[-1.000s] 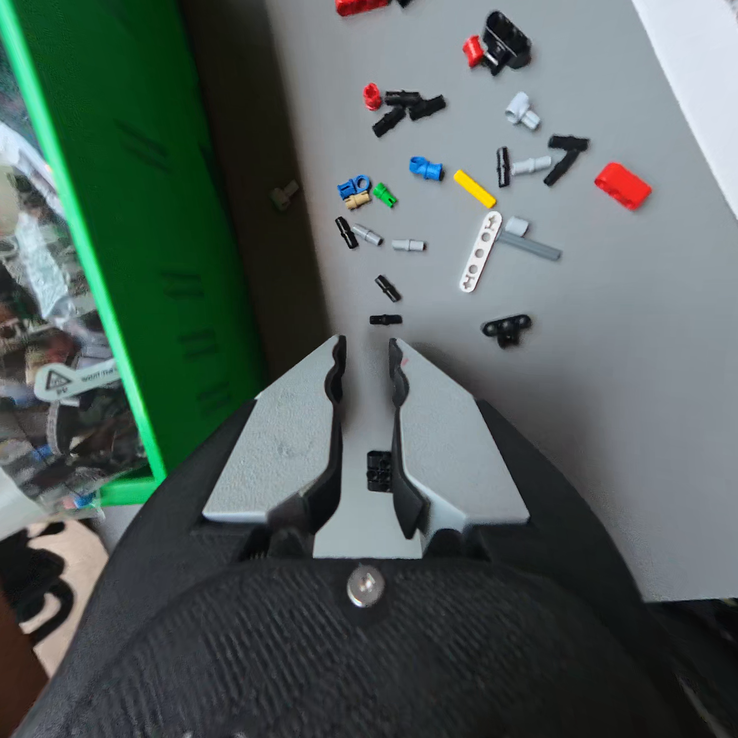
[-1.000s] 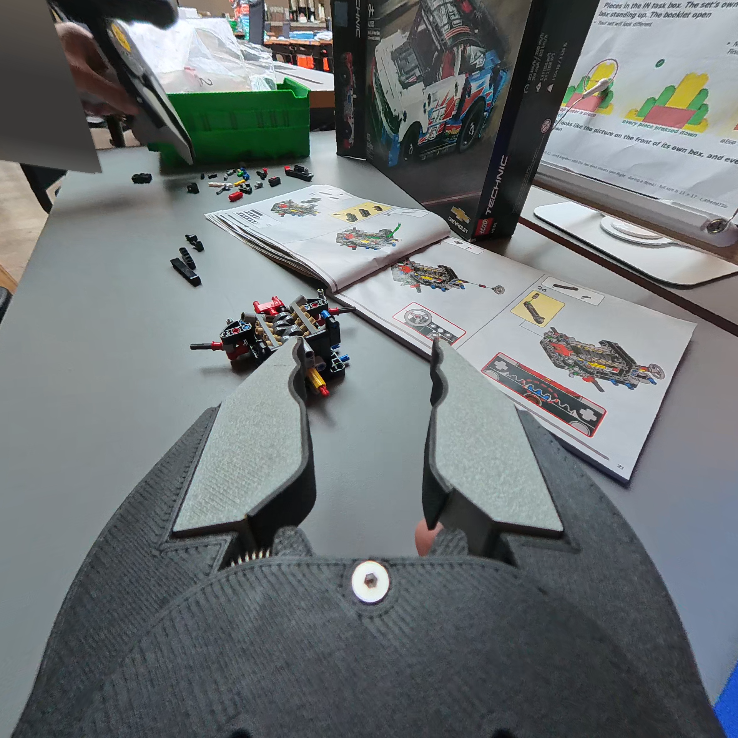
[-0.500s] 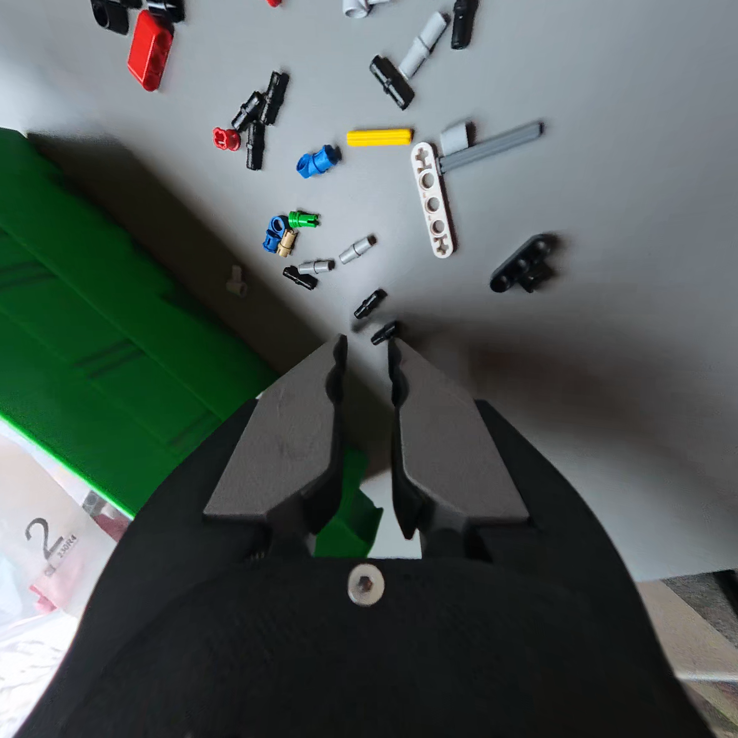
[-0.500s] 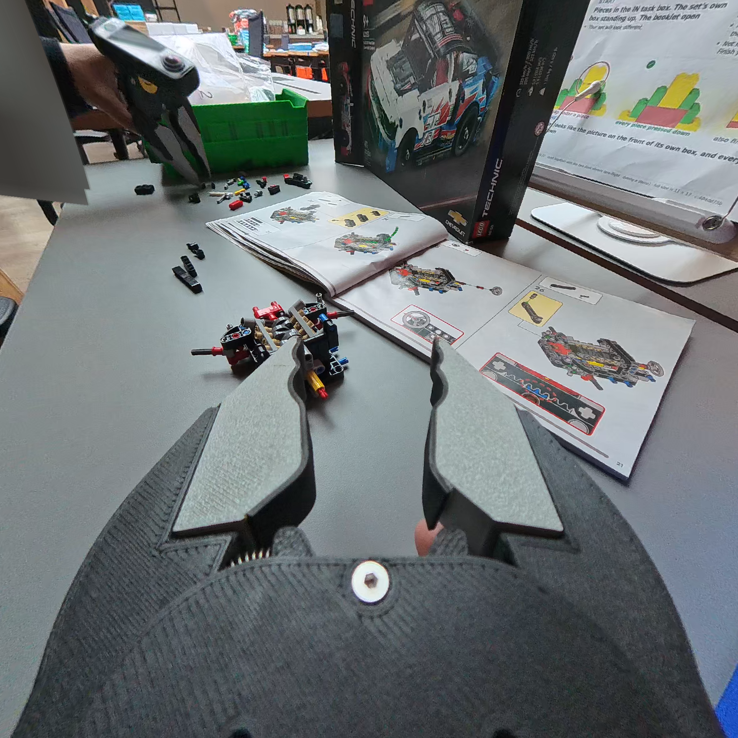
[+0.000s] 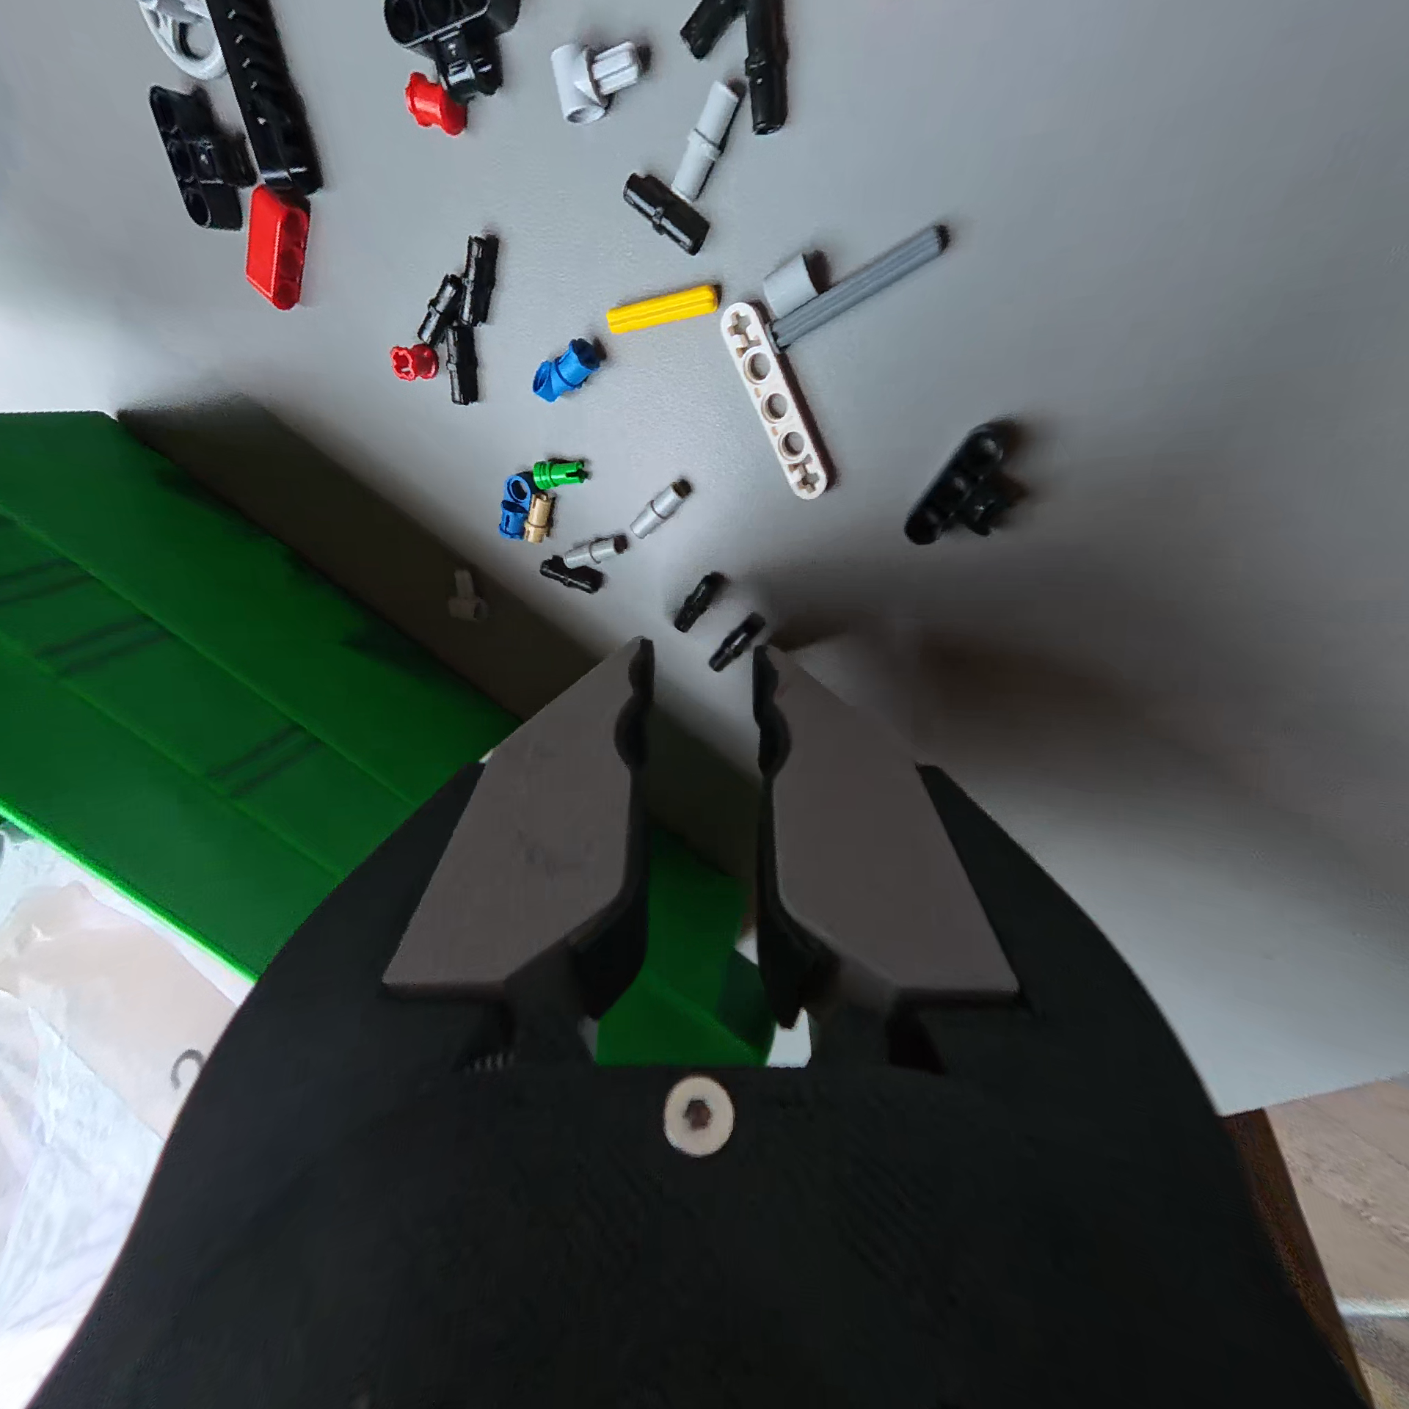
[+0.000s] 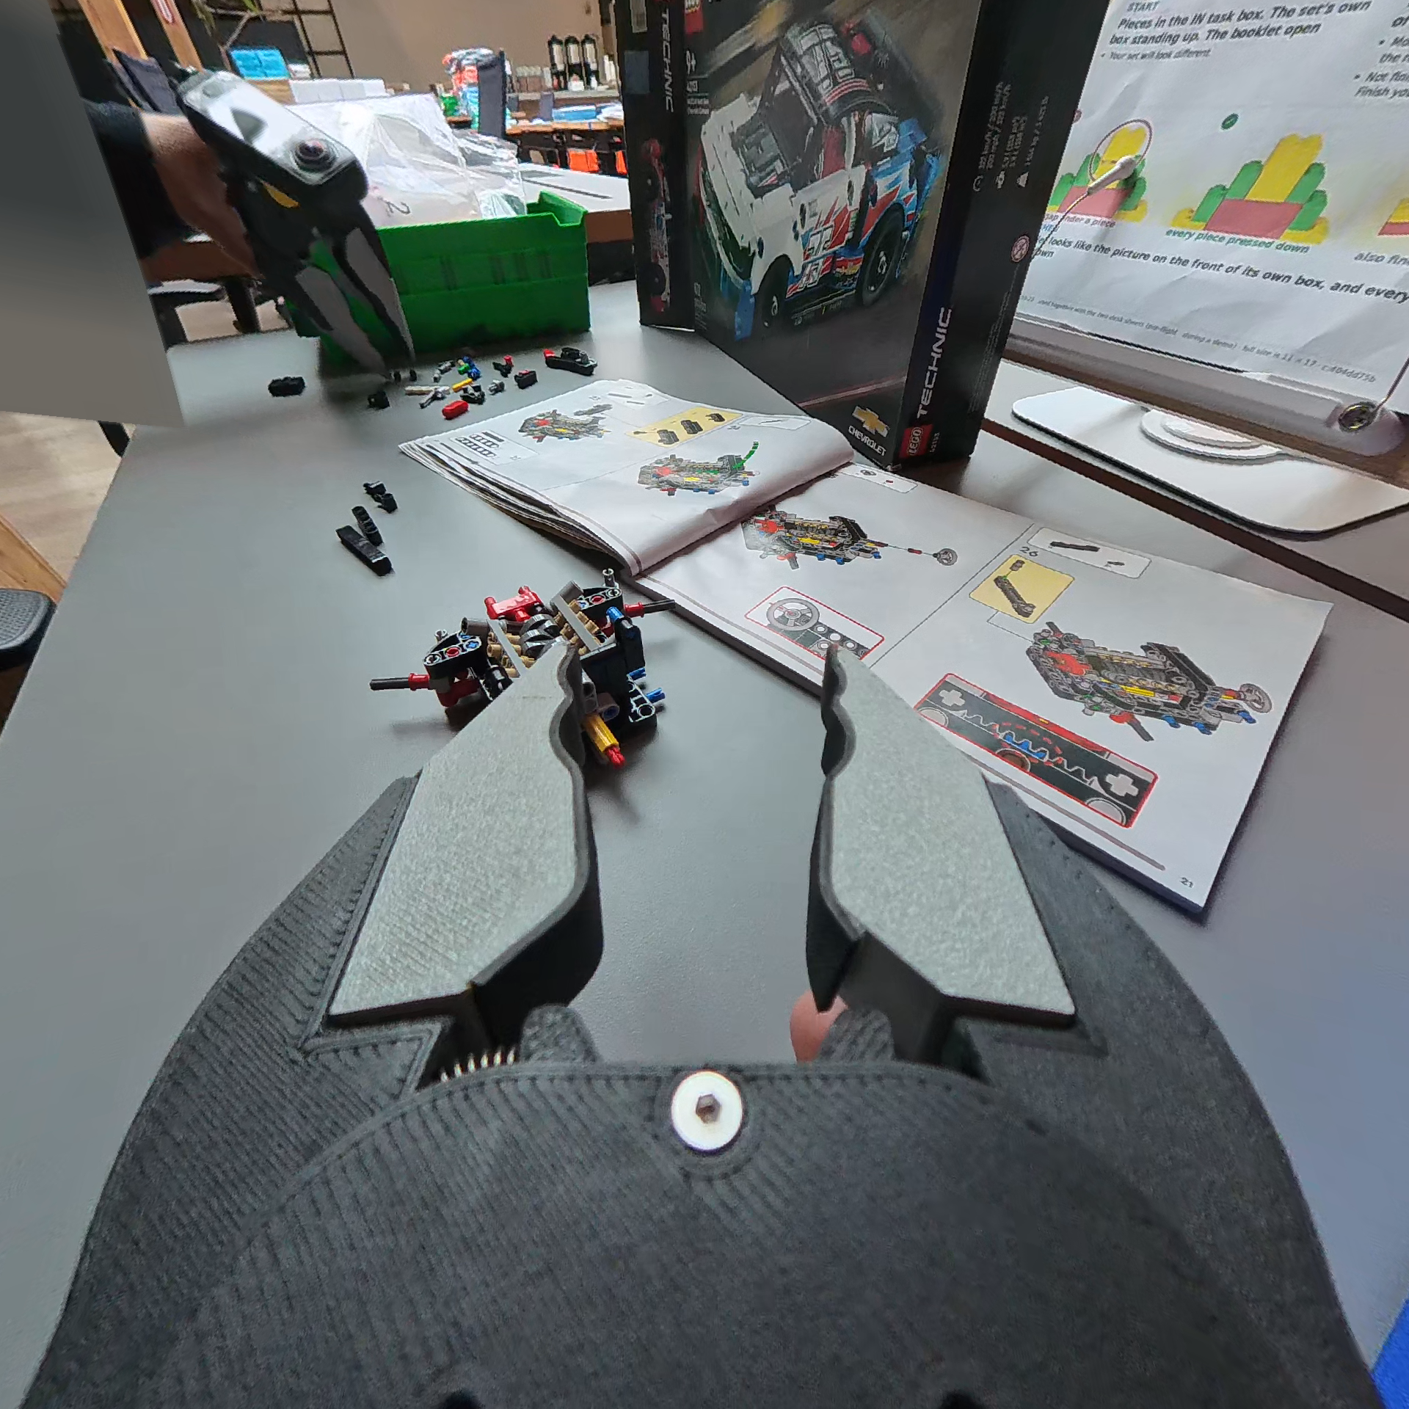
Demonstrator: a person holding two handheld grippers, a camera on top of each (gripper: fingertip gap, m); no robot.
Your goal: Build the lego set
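Note:
My left gripper (image 5: 701, 656) is open by a narrow gap and empty, its tips just short of a small black pin (image 5: 736, 642) on the grey table. A second black pin (image 5: 698, 601) lies just beyond. Loose parts spread farther out: a yellow axle (image 5: 662, 308), a white beam (image 5: 783, 409), a red beam (image 5: 277, 248). My right gripper (image 6: 698, 659) is open wide and empty, low over the table. The part-built model (image 6: 541, 656) sits just past its left finger. The left gripper (image 6: 358, 320) also shows far off in the right wrist view, over the loose parts.
A green bin (image 5: 190, 686) (image 6: 488, 274) stands beside the loose parts, with plastic bags inside. An open instruction booklet (image 6: 877, 610) lies right of the model. The set's box (image 6: 823, 229) stands behind it. Three black pieces (image 6: 366, 526) lie left of the booklet.
My left gripper swung round from beside the bin and dropped closer to the loose parts, its tips now at the black pin. My right gripper stayed put and open.

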